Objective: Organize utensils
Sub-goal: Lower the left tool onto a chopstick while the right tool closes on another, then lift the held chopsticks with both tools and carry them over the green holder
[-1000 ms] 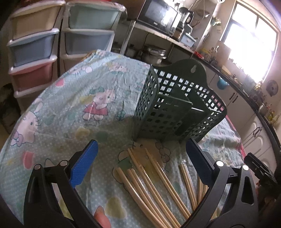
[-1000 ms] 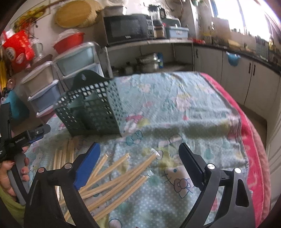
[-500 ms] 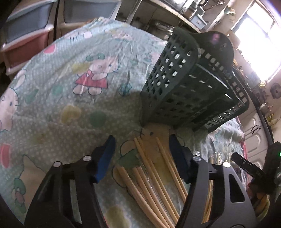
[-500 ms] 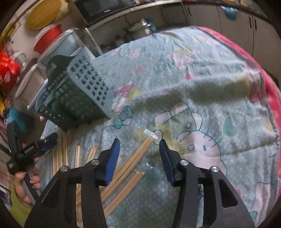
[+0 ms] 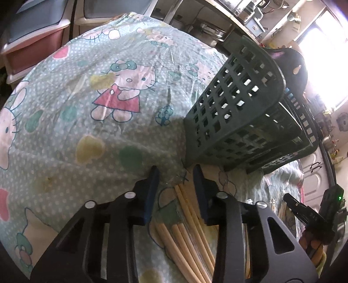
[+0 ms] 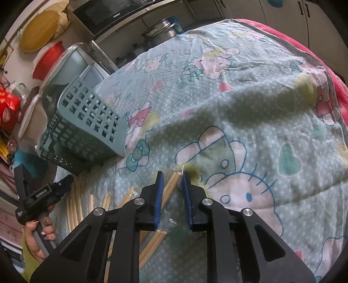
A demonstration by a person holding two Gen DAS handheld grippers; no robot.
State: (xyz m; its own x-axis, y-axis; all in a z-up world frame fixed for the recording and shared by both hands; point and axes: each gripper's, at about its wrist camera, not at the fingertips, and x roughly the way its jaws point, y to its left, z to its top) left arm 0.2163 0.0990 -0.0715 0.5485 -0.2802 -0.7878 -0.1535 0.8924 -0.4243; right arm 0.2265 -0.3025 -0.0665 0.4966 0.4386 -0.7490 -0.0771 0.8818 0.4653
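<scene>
Several pairs of bamboo chopsticks in clear wrappers [image 5: 191, 235] lie on the Hello Kitty cloth in front of a dark green slotted utensil basket [image 5: 243, 122]. My left gripper [image 5: 176, 172] is low over the tips of one wrapped pair, jaws narrowed to a small gap on either side of it. My right gripper [image 6: 171, 176] straddles the tip of another wrapped pair [image 6: 171, 185], jaws nearly closed with a gap left. The basket [image 6: 87, 130] stands left of it. The left gripper [image 6: 43, 193] also shows in the right wrist view.
Plastic drawer units [image 5: 37, 43] stand beyond the table's far left edge. A shelf with a microwave [image 6: 113, 15] and pots is behind the table. A pink blanket edge [image 6: 339, 87] runs along the right side. The right gripper [image 5: 313, 219] shows at the left view's right edge.
Both grippers have dropped lower toward the chopsticks and narrowed their jaws from wide open to a small gap around a wrapped pair each.
</scene>
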